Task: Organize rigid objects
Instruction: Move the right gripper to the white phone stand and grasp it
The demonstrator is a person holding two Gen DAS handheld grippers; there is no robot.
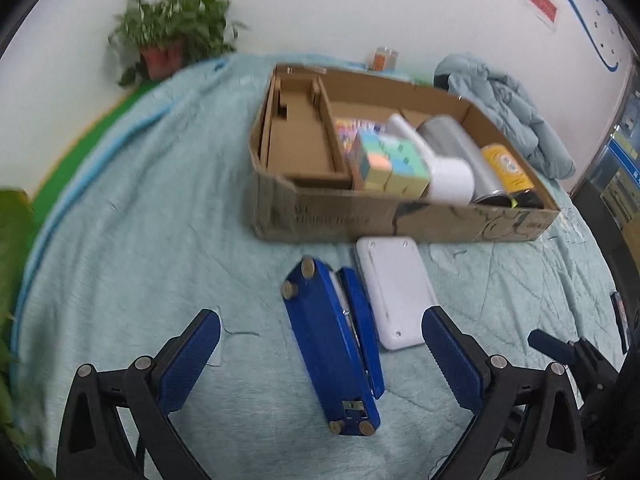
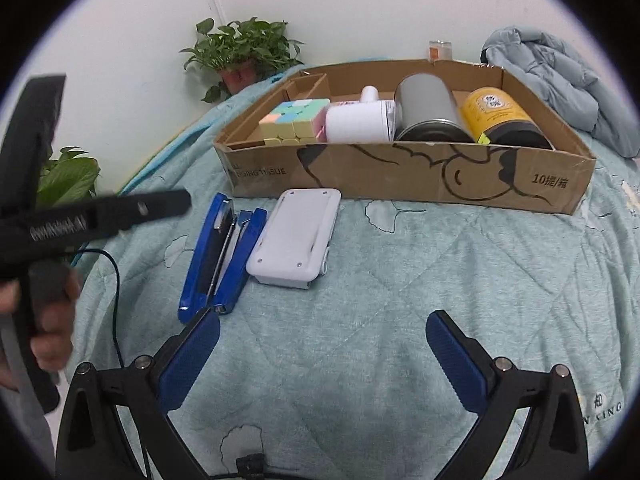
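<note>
We are seeing a teal quilted bed (image 2: 360, 300) lying beneath both grippers. A blue stapler (image 1: 336, 344), a white device (image 1: 394, 292) and a cardboard box (image 2: 400, 172) are resting ahead of them.

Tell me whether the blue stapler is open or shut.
Open. The blue stapler lies on the quilt with its two arms splayed in a V, joined only at the near end.

The cardboard box (image 2: 400, 172), ahead of the right jaws, carries "10提/箱" near its front wall's right end and a partly hidden line ending "NGING TISSUE" at the left end. On the quilt (image 2: 606, 410), right of those jaws, the letters "N KING" show. The yellow tin (image 2: 502, 114) has a label too small to read, and the red wall sign (image 1: 543, 3) is blurred
</note>
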